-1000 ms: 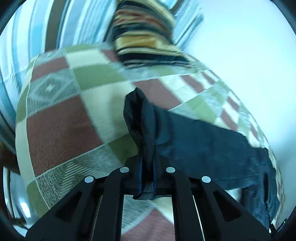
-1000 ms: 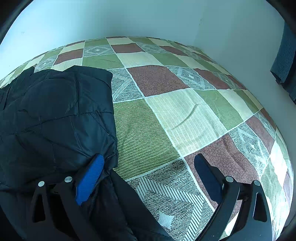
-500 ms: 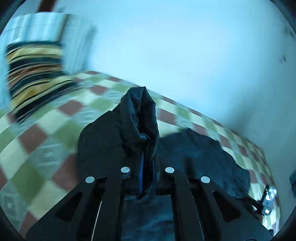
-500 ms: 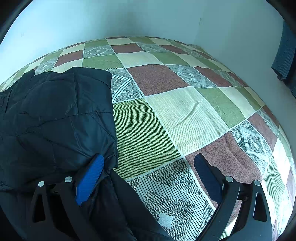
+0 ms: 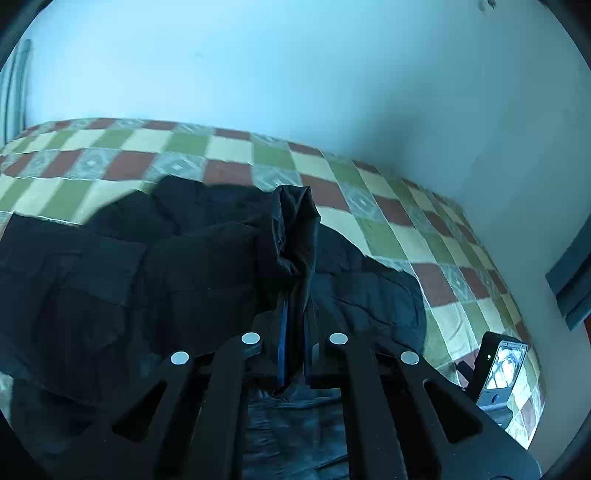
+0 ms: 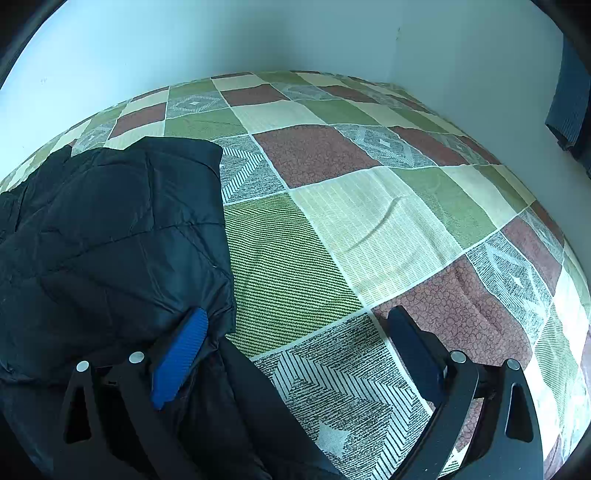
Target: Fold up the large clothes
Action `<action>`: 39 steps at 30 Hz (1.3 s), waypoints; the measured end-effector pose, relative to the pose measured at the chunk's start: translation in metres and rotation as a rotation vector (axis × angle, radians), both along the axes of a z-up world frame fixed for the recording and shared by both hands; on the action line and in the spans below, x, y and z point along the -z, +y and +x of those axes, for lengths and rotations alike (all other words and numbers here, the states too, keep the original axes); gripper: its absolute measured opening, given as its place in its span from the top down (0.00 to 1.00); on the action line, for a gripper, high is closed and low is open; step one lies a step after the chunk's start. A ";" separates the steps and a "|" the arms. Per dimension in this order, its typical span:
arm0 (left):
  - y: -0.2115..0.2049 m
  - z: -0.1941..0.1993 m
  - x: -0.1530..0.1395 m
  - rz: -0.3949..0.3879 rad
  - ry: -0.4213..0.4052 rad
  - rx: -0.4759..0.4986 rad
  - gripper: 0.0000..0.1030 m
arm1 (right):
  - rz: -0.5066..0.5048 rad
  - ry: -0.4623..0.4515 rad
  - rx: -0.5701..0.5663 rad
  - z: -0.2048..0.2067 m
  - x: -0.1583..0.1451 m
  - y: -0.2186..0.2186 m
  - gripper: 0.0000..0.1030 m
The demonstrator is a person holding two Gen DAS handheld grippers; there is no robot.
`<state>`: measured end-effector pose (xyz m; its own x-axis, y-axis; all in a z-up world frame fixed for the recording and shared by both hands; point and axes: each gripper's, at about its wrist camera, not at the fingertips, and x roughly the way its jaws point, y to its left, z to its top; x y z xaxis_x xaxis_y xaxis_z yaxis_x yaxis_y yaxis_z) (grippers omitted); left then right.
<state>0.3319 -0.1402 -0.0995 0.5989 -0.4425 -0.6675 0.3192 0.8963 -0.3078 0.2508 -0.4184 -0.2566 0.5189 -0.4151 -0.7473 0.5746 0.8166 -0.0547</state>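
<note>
A large black padded jacket (image 5: 155,280) lies on a checked bedspread (image 5: 229,147). My left gripper (image 5: 293,332) is shut on a bunched fold of the jacket, which stands up between its fingers above the rest of the garment. In the right wrist view the jacket (image 6: 110,229) covers the left side of the bed. My right gripper (image 6: 295,339) is open, its blue-padded left finger (image 6: 181,354) resting on the jacket's edge, its right finger over the bedspread (image 6: 369,229). The right gripper also shows in the left wrist view (image 5: 498,373) at the lower right.
Pale walls (image 6: 258,33) border the bed at the back and right. A dark cloth (image 6: 569,88) hangs on the right wall. The bedspread right of the jacket is bare.
My left gripper has swung to the right, carrying the held jacket fold over the rest of the garment. The striped cushion has left its view. The right gripper has stayed still.
</note>
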 end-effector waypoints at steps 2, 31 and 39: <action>-0.021 0.001 0.011 0.006 0.019 0.033 0.94 | 0.005 -0.002 0.000 0.000 0.000 -0.001 0.06; -0.009 -0.037 0.015 0.063 0.006 0.109 0.43 | 0.034 -0.023 0.002 -0.003 0.000 -0.005 0.06; 0.155 -0.013 0.022 0.189 0.006 -0.202 0.43 | 0.028 -0.126 -0.025 -0.017 -0.044 0.011 0.06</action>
<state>0.3191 0.0146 -0.1217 0.6582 -0.1820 -0.7305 0.1269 0.9833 -0.1307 0.2334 -0.4078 -0.2124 0.6195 -0.3807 -0.6865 0.5546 0.8312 0.0395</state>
